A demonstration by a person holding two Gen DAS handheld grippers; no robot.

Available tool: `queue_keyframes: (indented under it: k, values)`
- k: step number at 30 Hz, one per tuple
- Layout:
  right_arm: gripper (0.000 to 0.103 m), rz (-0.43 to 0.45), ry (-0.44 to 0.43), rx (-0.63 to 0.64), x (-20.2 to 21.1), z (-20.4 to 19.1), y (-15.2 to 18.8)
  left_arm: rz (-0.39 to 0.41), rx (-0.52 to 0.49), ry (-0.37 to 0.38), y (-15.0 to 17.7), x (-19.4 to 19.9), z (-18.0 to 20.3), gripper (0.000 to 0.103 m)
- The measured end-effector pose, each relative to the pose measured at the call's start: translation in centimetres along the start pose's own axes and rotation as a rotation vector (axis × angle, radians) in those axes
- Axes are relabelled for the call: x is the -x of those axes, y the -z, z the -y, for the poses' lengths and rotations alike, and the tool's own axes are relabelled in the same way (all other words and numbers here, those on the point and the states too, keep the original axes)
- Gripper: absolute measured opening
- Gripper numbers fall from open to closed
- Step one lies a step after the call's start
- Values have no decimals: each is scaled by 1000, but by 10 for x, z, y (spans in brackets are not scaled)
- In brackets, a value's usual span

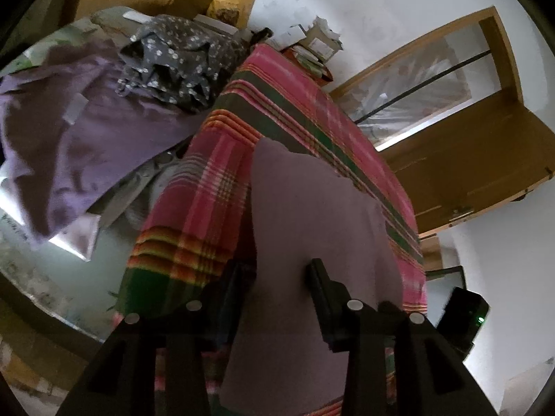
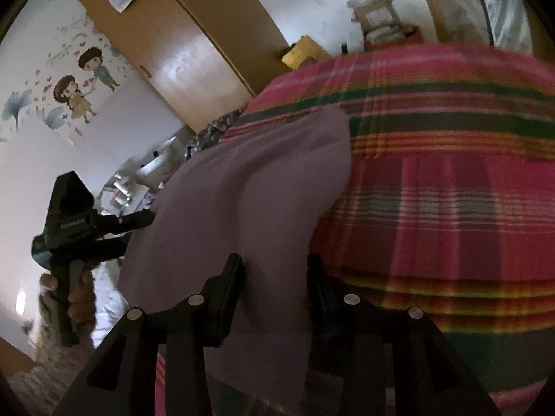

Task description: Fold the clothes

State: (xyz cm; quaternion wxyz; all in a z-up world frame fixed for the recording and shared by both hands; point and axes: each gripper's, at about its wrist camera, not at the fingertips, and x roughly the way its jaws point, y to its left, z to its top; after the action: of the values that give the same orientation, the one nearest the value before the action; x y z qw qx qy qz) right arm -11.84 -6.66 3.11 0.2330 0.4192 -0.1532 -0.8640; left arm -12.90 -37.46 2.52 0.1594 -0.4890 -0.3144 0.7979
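Two grippers are each clamped on the same mauve garment, which hangs stretched between them above a pink plaid blanket spread over the bed. Seen from its own camera, the left gripper has cloth passing between its black fingers, the fabric running up and away to a rounded edge over the blanket's green and orange stripes. From the right wrist, the right gripper likewise pinches the mauve cloth, whose far corner lies against the blanket; the left gripper appears there at the garment's left edge, gripped by a person's hand. Further up the bed, in the left view, a purple garment lies crumpled, with a grey floral garment heaped just beyond it and touching it. A wooden door stands open to the right of the bed, and a cartoon wall sticker decorates the wall beside a wooden wardrobe.
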Motion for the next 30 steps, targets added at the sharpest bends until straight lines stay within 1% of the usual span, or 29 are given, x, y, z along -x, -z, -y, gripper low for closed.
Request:
queue_keyframes:
  k: [2, 5, 8, 11, 14, 16, 18, 22, 24, 27, 30]
  values:
    - [39, 29, -5, 22, 11, -6, 5, 18, -5, 1, 5, 9, 3, 40]
    - [39, 14, -28, 12, 17, -8, 14, 49, -20, -5, 17, 22, 8, 40]
    - [38, 12, -1, 12, 18, -6, 22, 41, -36, -31, 24, 20, 9, 40]
    - [39, -13, 30, 11, 11, -4, 29, 32, -51, -57, 32, 17, 9, 40]
    - [39, -7, 46, 19, 11, -3, 33, 22, -67, -83, 39, 14, 10, 40]
    - [39, -7, 53, 25, 11, -4, 33, 23, -84, -106, 39, 14, 11, 40]
    - [39, -13, 65, 29, 9, -5, 33, 13, -110, -169, 40, 9, 11, 44]
    - [40, -20, 79, 25, 9, -5, 33, -4, -82, -192, 40, 4, 4, 46]
    - [40, -16, 91, 26, 12, -6, 34, 4, -86, -205, 42, 6, 4, 46]
    - [40, -9, 116, 35, 18, -12, 36, 26, -108, -248, 47, 11, 10, 45]
    - [40, -26, 127, 53, 22, -19, 38, 55, -141, -296, 57, 18, 20, 44]
